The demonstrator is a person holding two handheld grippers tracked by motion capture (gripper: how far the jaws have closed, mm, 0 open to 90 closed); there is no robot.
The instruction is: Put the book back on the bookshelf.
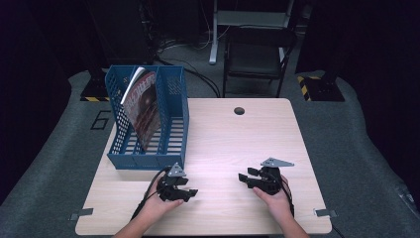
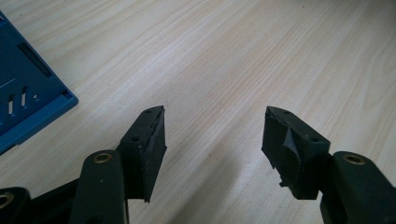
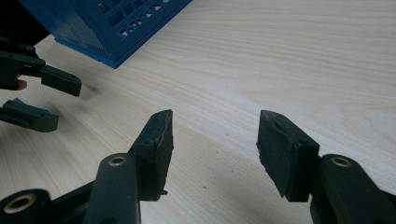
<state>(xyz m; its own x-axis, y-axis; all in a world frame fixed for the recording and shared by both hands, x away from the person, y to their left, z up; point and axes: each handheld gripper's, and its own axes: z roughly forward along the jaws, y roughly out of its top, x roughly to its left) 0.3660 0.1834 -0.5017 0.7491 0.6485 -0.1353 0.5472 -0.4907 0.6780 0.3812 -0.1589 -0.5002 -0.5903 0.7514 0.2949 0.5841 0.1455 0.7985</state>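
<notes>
Currently both grippers sit low over the wooden table (image 1: 223, 139), each held in one of the person's hands, and neither has anything between its jaws. Taking the blue file rack (image 1: 148, 119) as the landmark: it stands on the table's far left part, with a magazine (image 1: 143, 106) leaning upright in one of its slots, red-brown cover facing out.

The left gripper (image 1: 190, 192) lies just in front of the rack's near right corner, close to it but not touching, its jaws pointing away from the rack toward the other hand. In the left gripper view its jaws stand apart over bare wood, and a corner of the rack shows at the left edge.

The right gripper (image 1: 243, 177) is well apart from the rack, off to the rack's right and nearer the person, its jaws pointing back toward the rack's side of the table. In the right gripper view its jaws also stand apart with only tabletop between them; the rack shows beyond, and the left gripper sits between the rack and this one.
</notes>
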